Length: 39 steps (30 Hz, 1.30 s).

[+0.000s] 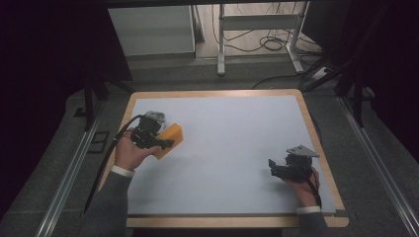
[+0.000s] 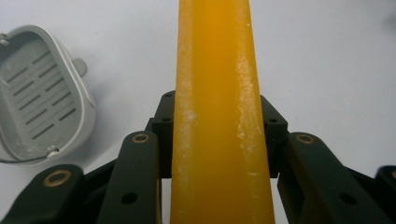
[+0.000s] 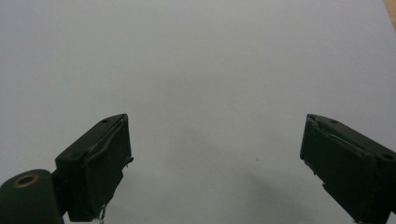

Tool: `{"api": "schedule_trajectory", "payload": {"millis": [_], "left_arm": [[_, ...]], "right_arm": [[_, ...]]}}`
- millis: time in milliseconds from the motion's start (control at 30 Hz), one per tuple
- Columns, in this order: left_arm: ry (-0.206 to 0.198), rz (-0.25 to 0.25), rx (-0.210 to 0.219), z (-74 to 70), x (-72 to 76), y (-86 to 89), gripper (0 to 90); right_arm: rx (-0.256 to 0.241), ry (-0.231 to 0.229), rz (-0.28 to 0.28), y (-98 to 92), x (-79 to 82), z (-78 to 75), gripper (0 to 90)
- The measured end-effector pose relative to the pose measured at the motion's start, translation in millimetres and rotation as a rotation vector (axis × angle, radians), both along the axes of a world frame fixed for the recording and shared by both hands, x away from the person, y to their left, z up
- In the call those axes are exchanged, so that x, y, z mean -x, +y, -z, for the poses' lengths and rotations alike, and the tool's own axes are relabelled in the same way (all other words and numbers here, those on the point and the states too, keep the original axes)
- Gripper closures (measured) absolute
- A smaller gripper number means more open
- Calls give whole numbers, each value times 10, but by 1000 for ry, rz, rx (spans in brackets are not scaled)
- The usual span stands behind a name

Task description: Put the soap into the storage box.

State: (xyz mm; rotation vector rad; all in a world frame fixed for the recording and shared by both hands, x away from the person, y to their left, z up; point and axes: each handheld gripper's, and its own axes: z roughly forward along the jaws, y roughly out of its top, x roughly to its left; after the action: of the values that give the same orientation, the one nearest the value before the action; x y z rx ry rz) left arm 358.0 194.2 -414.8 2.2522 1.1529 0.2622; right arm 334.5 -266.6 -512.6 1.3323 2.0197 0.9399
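- The left gripper [image 2: 219,140] has its 2 jaws clenched on a yellow-orange bar [image 2: 219,116]; in the left gripper view the bar stands edge-on between them, and its long axis runs straight out ahead from the jaws.
- In the high view the same bar [image 1: 169,139] juts past the left gripper [image 1: 157,140] toward the middle of the table, lifted at a tilt in the person's left hand [image 1: 129,154].
- A pale grey slotted dish [image 2: 39,100] lies ahead and to the left of the left jaws in that gripper's view, just beside the bar's line, not under it. It looks like a soap dish, so a placing move would probably mean swinging the bar sideways toward it and laying the bar's long axis along the dish's length.
- The dish's raised rim is the likely catch if the bar comes in too low.
- The right gripper [image 3: 215,168] has its jaws released and wide apart, with only bare pale mat [image 3: 196,70] between and ahead of them.
- The right gripper [image 1: 292,169] sits well apart from the bar, so the left one is far nearer.
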Motion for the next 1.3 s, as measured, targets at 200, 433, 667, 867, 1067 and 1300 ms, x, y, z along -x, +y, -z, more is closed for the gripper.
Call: {"api": "schedule_trajectory", "payload": {"millis": [200, 433, 667, 867, 1067, 1300], "left_arm": [[-3, -2, -11, -52, -25, 25, 610], [2, -16, -11, -56, -69, 57, 610], [-15, -30, -25, -110, -122, 80, 610], [-14, -36, -17, -171, -153, 90, 610], [-1, -53, -17, -181, -235, 139, 610], [-12, -90, -27, -224, -342, 212, 610]], "right_arm": [[0, 0, 1, -1, 0, -1, 86], [1, 3, 4, -2, -1, 2, 86], [-2, 4, 4, -4, -2, 2, 86], [-5, 4, 3, -5, -1, -1, 86], [-3, 3, 6, -9, -2, -2, 87], [0, 6, 6, -5, -7, 6, 86]]}}
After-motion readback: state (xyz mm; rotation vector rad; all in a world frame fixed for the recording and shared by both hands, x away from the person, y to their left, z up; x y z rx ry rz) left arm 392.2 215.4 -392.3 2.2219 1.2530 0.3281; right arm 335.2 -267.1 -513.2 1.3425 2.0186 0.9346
